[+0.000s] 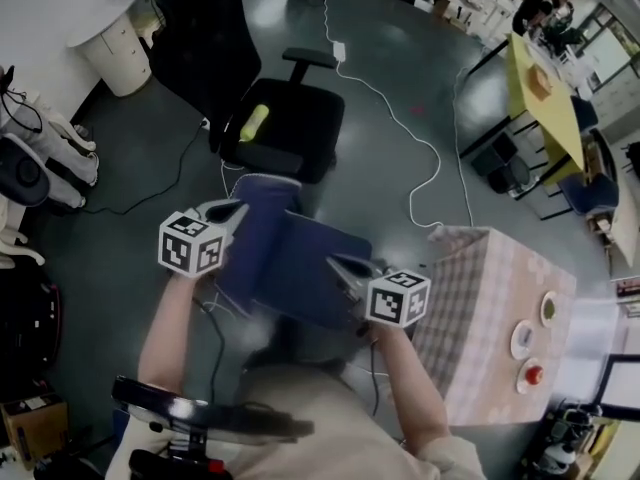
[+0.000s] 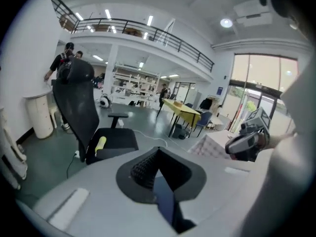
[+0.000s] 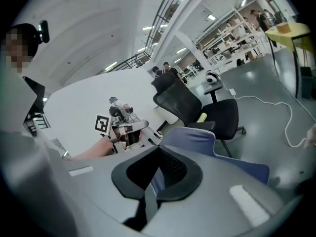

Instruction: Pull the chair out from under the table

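Two grippers are clamping the blue chair (image 1: 290, 263): the left gripper (image 1: 232, 211) is pinching its left edge and the right gripper (image 1: 345, 266) its right edge, each with jaws clenched on blue fabric. The chair is standing just beside the checked-cloth table (image 1: 460, 308), seemingly clear of it already. Pulling unevenly is risking the chair swinging into the table and rattling the dishes. Dragging it across the floor is risking a leg snagging the white cable (image 1: 436, 160), or the thin fabric slipping from the pinch. Counting: one checked-cloth table, one black office chair (image 1: 270, 108), one blue chair, one cable, three small dishes (image 1: 522, 340).
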### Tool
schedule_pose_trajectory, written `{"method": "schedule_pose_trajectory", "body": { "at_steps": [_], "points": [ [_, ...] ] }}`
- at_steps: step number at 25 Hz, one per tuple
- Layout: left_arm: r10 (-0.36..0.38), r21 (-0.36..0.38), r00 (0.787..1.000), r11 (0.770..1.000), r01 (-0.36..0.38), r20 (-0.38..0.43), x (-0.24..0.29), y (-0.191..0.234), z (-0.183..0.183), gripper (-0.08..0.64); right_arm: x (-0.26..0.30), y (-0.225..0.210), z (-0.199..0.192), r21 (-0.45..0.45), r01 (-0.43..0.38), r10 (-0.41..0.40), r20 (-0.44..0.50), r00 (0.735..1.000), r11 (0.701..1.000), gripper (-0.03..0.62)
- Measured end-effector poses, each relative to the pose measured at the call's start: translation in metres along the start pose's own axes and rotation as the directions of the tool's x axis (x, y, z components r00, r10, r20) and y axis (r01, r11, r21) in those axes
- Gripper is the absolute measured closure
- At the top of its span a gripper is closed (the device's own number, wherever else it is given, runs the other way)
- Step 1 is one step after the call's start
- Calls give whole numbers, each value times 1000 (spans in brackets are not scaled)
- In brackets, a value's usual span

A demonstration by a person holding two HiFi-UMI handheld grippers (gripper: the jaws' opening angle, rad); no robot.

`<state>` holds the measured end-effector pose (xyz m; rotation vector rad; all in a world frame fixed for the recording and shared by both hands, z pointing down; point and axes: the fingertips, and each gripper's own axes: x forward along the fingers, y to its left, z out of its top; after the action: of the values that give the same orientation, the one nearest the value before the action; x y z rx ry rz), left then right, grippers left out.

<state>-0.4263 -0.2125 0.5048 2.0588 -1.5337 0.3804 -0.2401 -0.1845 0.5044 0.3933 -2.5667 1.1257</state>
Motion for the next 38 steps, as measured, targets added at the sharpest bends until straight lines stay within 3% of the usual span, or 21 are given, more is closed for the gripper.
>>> {"method": "schedule_pose_trajectory", "body": {
  "at_steps": [3, 6, 10, 12, 17, 21, 29, 38],
  "points": [
    [-112, 85, 989, 991, 104, 94, 1, -31, 21, 561, 0, 19, 7, -48, -54, 56, 39, 998, 997, 578],
    [-182, 156, 970, 975, 156, 162, 9, -60, 41, 561, -15, 23, 15, -64, -40, 47, 113, 992, 997, 578],
    [-284, 150, 919, 956, 251, 272, 7, -125, 65, 561, -71, 28, 27, -128, 6, 25, 242, 970, 992, 578],
    [-312, 191, 908, 945, 266, 280, 3, -161, 64, 561, -106, 34, 30, -134, 17, 27, 317, 948, 991, 578],
    [-339, 333, 913, 908, 254, 227, -2, -239, 58, 561, -183, 42, 22, -155, 27, 37, 399, 916, 987, 578],
    [-366, 369, 895, 893, 259, 257, -12, -291, 69, 561, -229, 44, 11, -188, 42, 42, 420, 907, 981, 578],
    [-339, 384, 897, 898, 217, 285, -33, -368, 46, 561, -300, 52, -27, -253, 18, 85, 391, 916, 967, 578],
    [-314, 362, 893, 913, 191, 321, -58, -431, 28, 561, -340, 64, -64, -320, -5, 115, 325, 939, 948, 578]
  ]
}}
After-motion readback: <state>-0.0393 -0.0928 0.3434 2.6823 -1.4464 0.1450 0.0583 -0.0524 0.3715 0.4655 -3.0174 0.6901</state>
